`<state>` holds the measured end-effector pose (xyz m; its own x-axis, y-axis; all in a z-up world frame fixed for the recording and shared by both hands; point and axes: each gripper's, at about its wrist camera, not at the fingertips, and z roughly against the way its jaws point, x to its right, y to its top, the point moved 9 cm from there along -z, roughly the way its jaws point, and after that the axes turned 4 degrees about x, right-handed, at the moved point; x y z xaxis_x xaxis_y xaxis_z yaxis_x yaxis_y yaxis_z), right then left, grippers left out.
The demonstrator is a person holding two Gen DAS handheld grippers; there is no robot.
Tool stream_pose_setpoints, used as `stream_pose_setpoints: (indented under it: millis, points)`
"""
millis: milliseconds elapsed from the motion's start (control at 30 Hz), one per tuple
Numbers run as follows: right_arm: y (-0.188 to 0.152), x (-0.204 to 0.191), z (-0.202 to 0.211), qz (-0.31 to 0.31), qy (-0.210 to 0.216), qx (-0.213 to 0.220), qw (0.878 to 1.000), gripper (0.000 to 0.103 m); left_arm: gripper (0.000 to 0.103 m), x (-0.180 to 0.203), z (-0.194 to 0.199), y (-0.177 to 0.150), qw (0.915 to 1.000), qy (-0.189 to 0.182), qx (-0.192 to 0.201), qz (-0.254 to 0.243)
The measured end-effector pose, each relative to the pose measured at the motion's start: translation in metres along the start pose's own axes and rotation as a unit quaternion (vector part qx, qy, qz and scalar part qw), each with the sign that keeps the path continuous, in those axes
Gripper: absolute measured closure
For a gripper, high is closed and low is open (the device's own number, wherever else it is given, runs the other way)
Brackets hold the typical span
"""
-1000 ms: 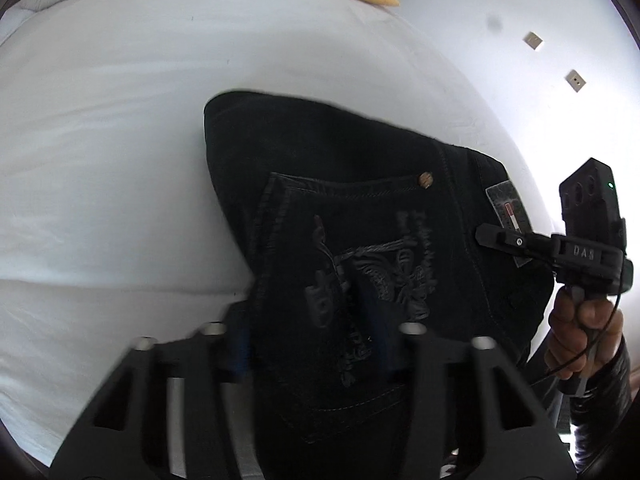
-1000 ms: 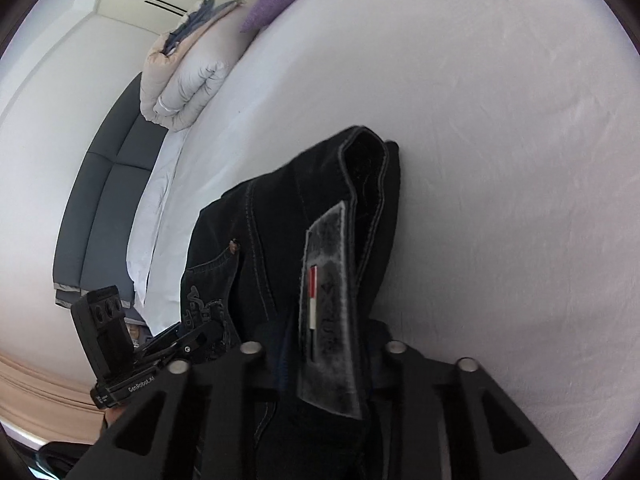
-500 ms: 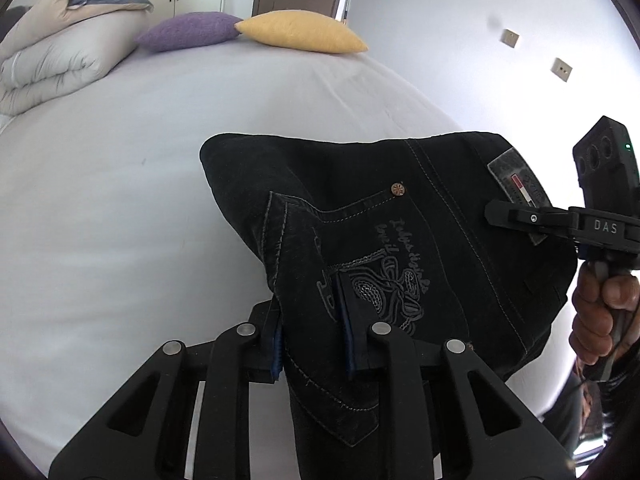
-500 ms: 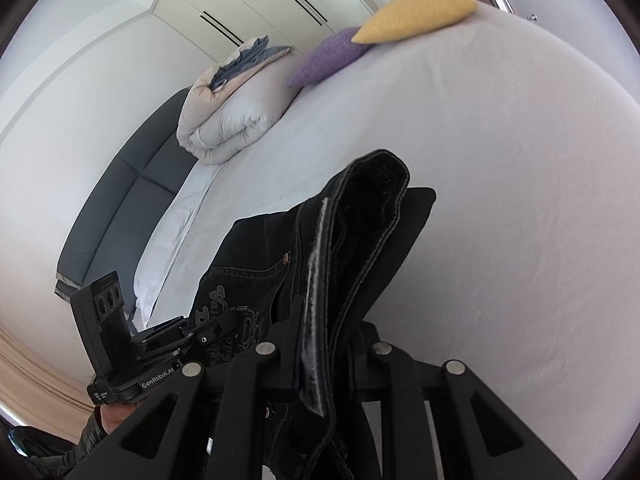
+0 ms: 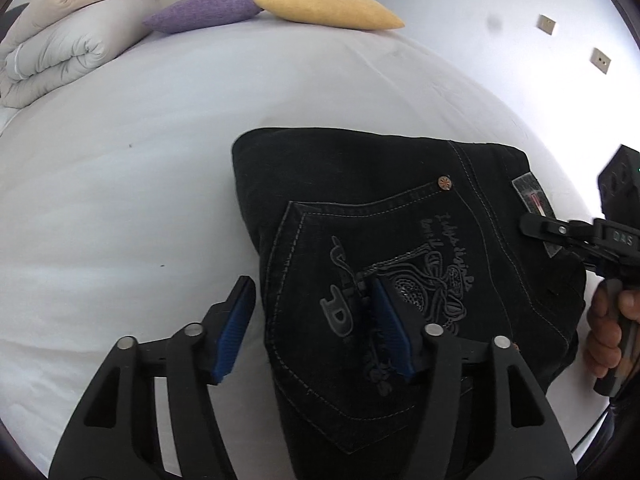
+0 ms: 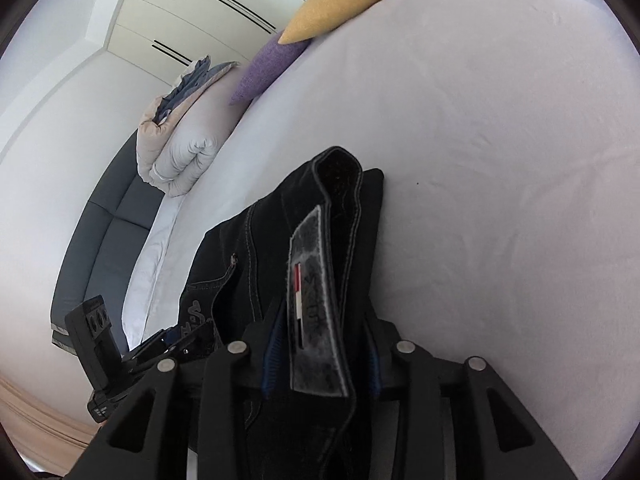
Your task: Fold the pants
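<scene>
The black denim pants (image 5: 400, 240), folded into a compact bundle with the embroidered back pocket facing up, lie on the white sheeted bed (image 5: 140, 160) close to its near edge, well apart from the purple cushion (image 5: 204, 12) and yellow cushion (image 5: 328, 8) at the far end. The left gripper (image 5: 314, 314) has its jaws spread wide, one blue pad (image 5: 238, 320) off the cloth over bare sheet and the other resting on the pocket; I judge it is letting go because that side is settled. The right gripper (image 6: 320, 356) has its jaws pinching the waistband by the grey leather label (image 6: 316, 300), likely to hold that thick edge from springing open while the bundle is squared.
</scene>
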<state>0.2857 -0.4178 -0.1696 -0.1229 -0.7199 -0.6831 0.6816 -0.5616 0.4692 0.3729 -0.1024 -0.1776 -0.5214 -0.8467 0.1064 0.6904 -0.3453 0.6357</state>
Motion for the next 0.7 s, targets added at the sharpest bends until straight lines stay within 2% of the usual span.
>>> stream_pose_setpoints:
  millis: [133,267,400,467,500,533,567,633,700]
  points:
    - [-0.011,-0.001,0.027,0.019,-0.032,0.019,0.999,0.045,0.042,-0.005,0.009,-0.001,0.9997,0.020,0.009,-0.011]
    - [-0.017,-0.018,0.055,0.037,-0.056,0.048,0.997,0.042,0.042,-0.006,0.038,-0.003,0.9990,0.035,0.023,-0.013]
    - [-0.031,-0.043,0.098,0.066,-0.086,0.093,0.990,0.035,0.032,-0.009,0.075,-0.009,0.9977,0.045,0.048,-0.010]
    - [-0.037,-0.059,0.115,0.088,-0.101,0.114,0.984,0.032,0.024,-0.008,0.098,-0.010,0.9959,0.055,0.071,-0.009]
    - [-0.040,-0.069,0.125,0.101,-0.109,0.127,0.981,0.029,0.017,-0.006,0.119,-0.012,0.9939,0.064,0.089,-0.009]
    - [-0.042,-0.079,0.135,0.114,-0.118,0.140,0.976,0.025,0.010,-0.005,0.135,-0.013,0.9913,0.077,0.106,-0.011]
    - [-0.045,-0.092,0.150,0.134,-0.131,0.161,0.969,0.022,0.009,0.001,0.148,-0.011,0.9878,0.093,0.124,-0.016]
    - [-0.048,-0.112,0.173,0.159,-0.148,0.202,0.955,0.008,0.002,0.007,0.188,-0.011,0.9748,0.134,0.176,-0.030]
    - [-0.055,-0.137,0.211,0.184,-0.163,0.274,0.930,0.000,0.000,0.011,0.229,-0.016,0.9570,0.181,0.224,-0.038]
